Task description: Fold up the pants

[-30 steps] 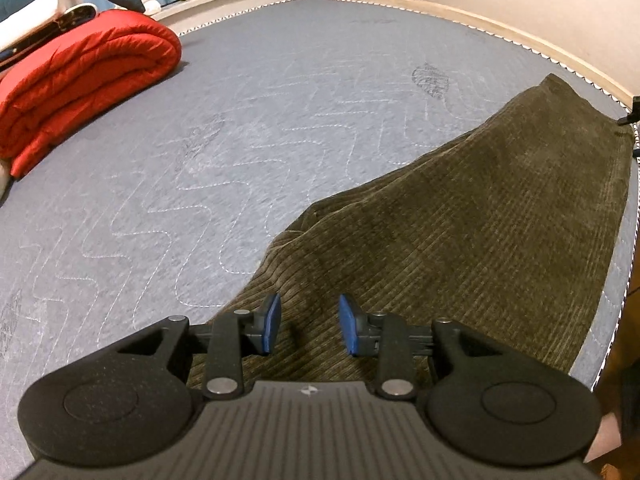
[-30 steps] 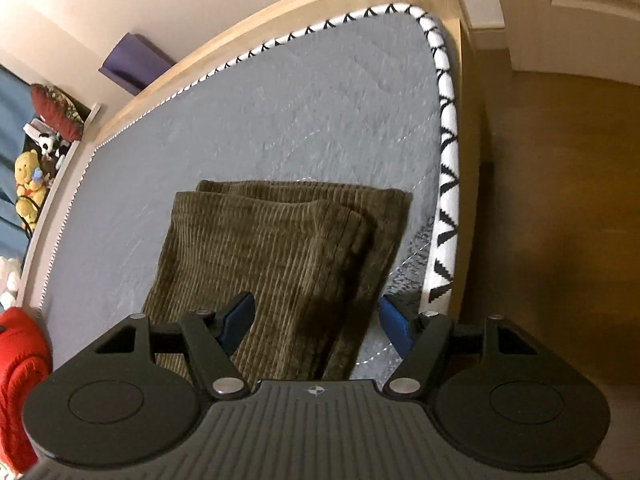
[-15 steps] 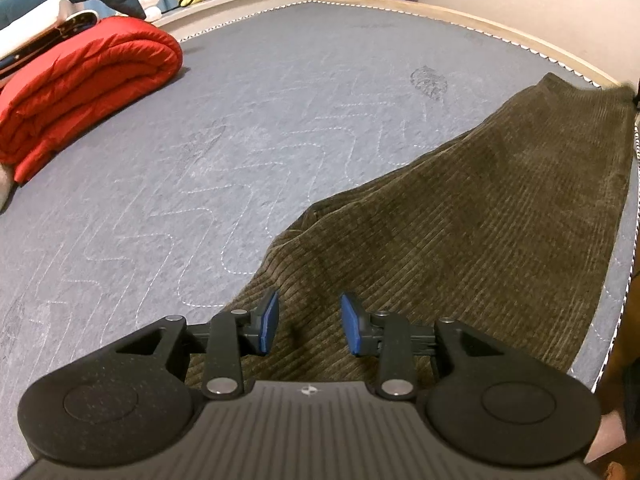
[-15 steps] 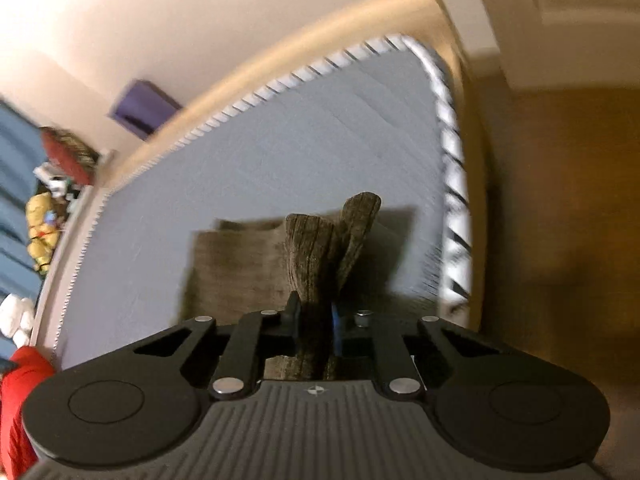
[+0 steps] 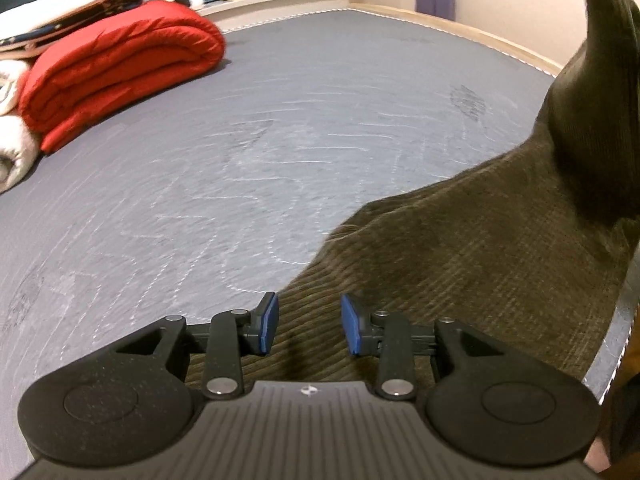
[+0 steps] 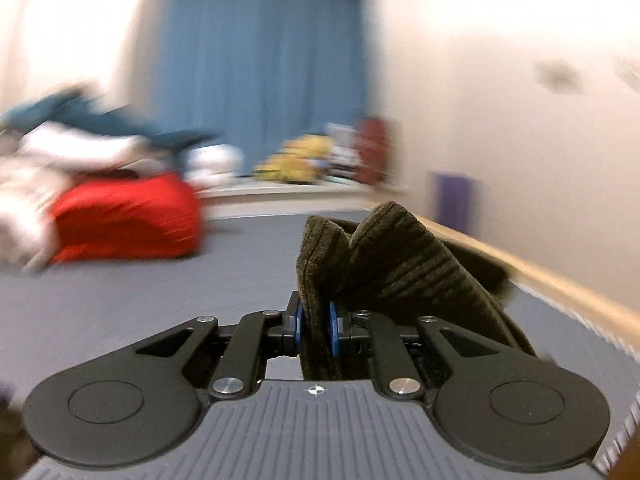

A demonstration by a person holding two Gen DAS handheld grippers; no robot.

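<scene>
- Here the pants (image 5: 472, 248) lie along the mattress (image 5: 280, 128) edge, spreading from 6 o'clock out to 3 o'clock in the left wrist view; their far end rises off the bed at 2 o'clock.
- That raised end is the cuffs (image 6: 384, 256), pinched in the right gripper (image 6: 315, 326); its pads are closed on the bunched corduroy, which sticks up past them toward 12 o'clock.
- Likely the cuffs are held high so the legs clear the bed and can be carried over toward the waist for a fold.
- The left gripper (image 5: 308, 322) hovers over the near part of the pants, jaws apart, cloth below them but nothing pinched.
- It probably waits there to pin or catch the waist end.
- A red blanket (image 5: 120, 68) sits at 10 o'clock, well apart from the pants.
</scene>
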